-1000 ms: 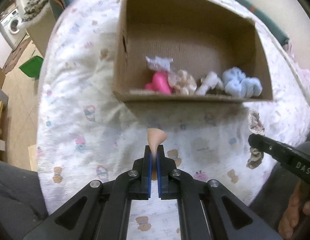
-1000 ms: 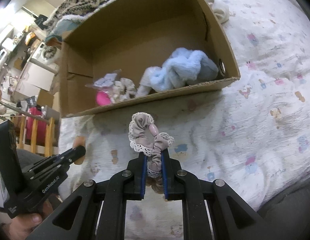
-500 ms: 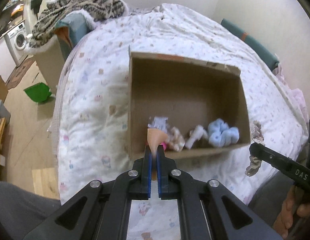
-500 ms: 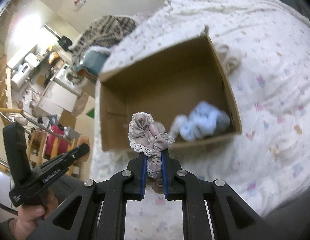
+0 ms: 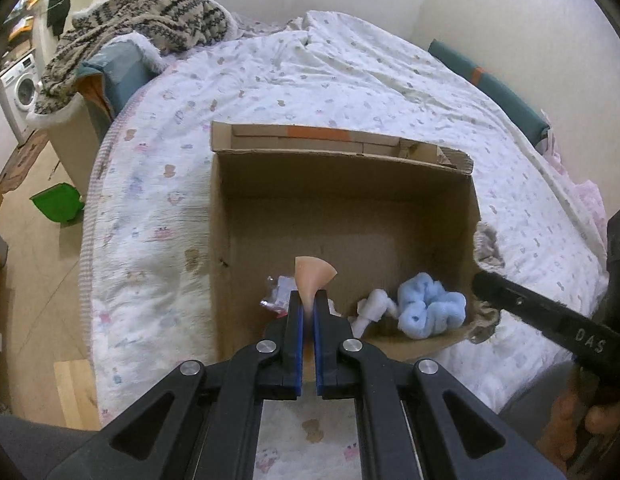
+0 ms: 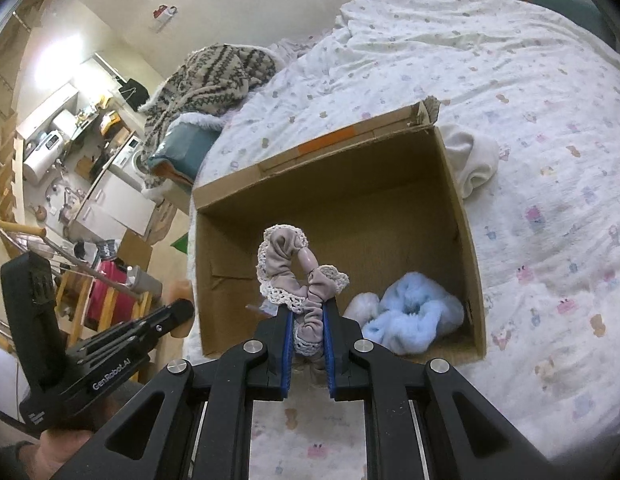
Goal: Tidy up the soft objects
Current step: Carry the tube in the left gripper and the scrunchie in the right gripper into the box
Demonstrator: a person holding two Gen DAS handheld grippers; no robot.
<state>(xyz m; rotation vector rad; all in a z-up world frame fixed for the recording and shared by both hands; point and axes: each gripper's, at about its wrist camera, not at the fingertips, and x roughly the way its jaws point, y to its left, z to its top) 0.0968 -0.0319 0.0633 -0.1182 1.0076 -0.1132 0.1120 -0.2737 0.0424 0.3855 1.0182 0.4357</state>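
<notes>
Scrunchie [image 6: 300,276] before box [image 6: 462,216] (open).

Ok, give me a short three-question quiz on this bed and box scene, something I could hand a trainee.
1. True or false: the left gripper is shut on a peach sponge wedge.
2. Multiple choice: what does the right gripper hold? A) a blue fluffy scrunchie B) a lace-trimmed beige scrunchie C) nothing
3. Fill in: the blue fluffy scrunchie lies inside the ____.

Key:
1. True.
2. B, the lace-trimmed beige scrunchie.
3. Cardboard box, near its front right corner in the right wrist view.
</notes>
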